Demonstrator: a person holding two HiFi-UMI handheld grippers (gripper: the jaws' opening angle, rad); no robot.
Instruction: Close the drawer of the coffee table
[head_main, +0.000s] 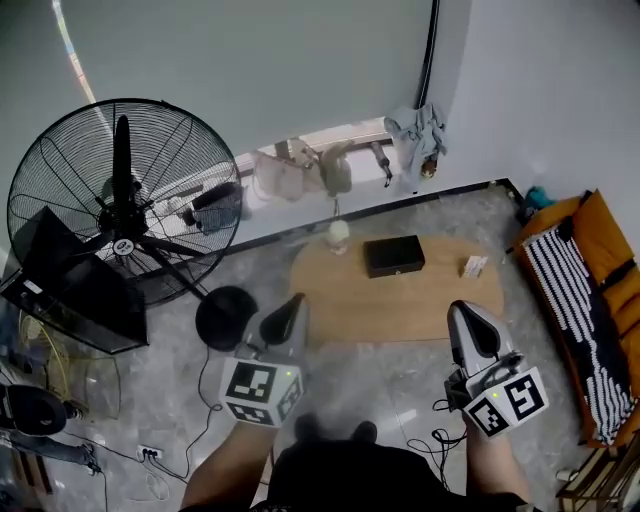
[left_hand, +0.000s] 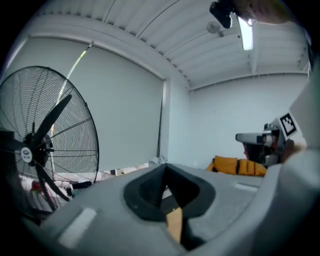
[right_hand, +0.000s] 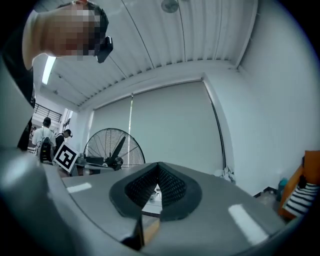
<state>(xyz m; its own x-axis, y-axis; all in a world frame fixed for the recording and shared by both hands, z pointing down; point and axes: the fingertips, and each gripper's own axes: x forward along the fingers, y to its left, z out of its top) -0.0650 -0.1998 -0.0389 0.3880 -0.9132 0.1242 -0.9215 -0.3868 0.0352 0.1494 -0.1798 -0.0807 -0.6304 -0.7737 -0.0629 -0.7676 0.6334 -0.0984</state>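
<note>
Coffee table (head_main: 400, 300) beyond left claw (head_main: 296, 300) and right claw (head_main: 463, 309), both closed, empty.

Beyond the matt plastic left hand-held gripper (head_main: 296, 303), the bench (head_main: 400, 305) is smooth pale wood, the floor (head_main: 400, 385) glossy stone, the fan (head_main: 122, 240) to its left black metal wire.

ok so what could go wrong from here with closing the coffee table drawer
1. The drawer does not show in any view, so pushing from above the coffee table would be blind.
2. Loose cables lie on the floor by the person's feet: a trip risk when stepping in.
3. A hard shove could jolt the black box on top.
</note>
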